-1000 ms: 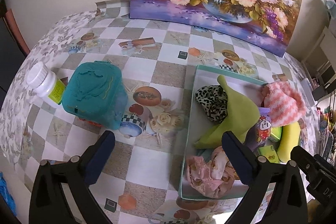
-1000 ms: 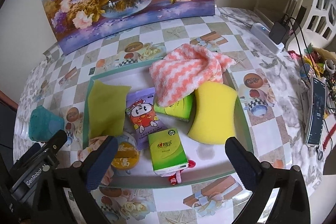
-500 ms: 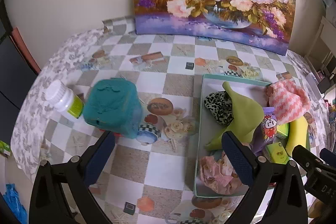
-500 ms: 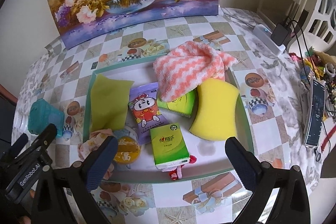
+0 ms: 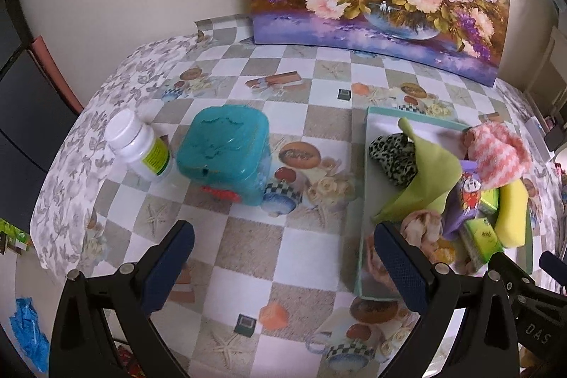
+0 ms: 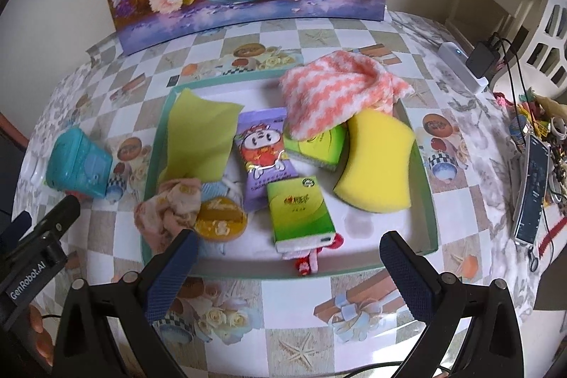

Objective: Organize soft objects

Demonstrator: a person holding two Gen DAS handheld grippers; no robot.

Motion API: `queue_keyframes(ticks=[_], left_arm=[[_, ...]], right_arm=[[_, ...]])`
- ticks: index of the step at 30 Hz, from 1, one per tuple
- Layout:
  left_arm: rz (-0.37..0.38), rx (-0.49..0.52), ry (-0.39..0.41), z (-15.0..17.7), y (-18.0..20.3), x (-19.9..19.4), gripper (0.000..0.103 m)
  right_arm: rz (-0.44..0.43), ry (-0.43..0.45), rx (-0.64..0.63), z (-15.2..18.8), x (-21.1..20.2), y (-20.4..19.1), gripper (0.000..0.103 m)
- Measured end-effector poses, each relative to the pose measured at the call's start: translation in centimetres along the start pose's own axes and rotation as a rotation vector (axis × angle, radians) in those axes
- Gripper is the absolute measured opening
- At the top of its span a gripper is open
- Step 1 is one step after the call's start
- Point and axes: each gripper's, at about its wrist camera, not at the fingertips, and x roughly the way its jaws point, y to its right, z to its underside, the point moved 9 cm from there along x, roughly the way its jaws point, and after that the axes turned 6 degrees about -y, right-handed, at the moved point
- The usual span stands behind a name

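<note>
Both grippers spread wide, empty. Right gripper (image 6: 285, 257) nearer: green tissue pack (image 6: 299, 213) just ahead, lengthwise between fingers.

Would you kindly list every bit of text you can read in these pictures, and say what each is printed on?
"GenRobot.AI": on the left tool's body, seen from the right wrist view.
"DAS": on the right tool's body, cut off at the frame edge.
Green tissue pack: print too blurred to read.
Purple cartoon packet: print too small to read.
White bottle: green label unreadable.
Round gold tin: lettering unreadable.
</note>
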Motion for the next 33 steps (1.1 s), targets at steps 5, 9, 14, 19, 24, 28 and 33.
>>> queue_keyframes(ticks=[5,9,14,19,24,28,33], left_arm=[[0.003,0.005,-0.020,1.1,-0.7,-0.2,0.101],[0.002,0.007,-0.027,1.8,-1.2,-0.4,0.101],[-0.002,0.029,-0.032,2.7,-1.2,-0.4,0.101],[-0.012,0.041,-0.036,3.2,-1.1,-0.4,0.101],[-0.023,0.039,-0.041,3.5,-1.3,-0.3,0.101],[-0.022,0.026,-0.045,3.4,-1.5,-0.2,0.101],[-0.023,0.020,-0.054,3.5,-1.5,0.1,0.101]], right_arm=[[0.008,-0.006,-0.018,0.9,0.1,-0.3,0.103],[0.019,-0.010,-0.029,1.6,0.2,-0.5,0.103],[0.024,-0.013,-0.037,2.1,0.2,-0.6,0.103],[0.019,-0.010,-0.036,2.5,0.1,-0.6,0.103],[0.014,-0.008,-0.030,2.7,-0.1,-0.5,0.103],[0.014,-0.008,-0.031,2.7,-0.1,-0.5,0.103],[0.016,-0.006,-0.031,2.6,-0.2,-0.5,0.103]])
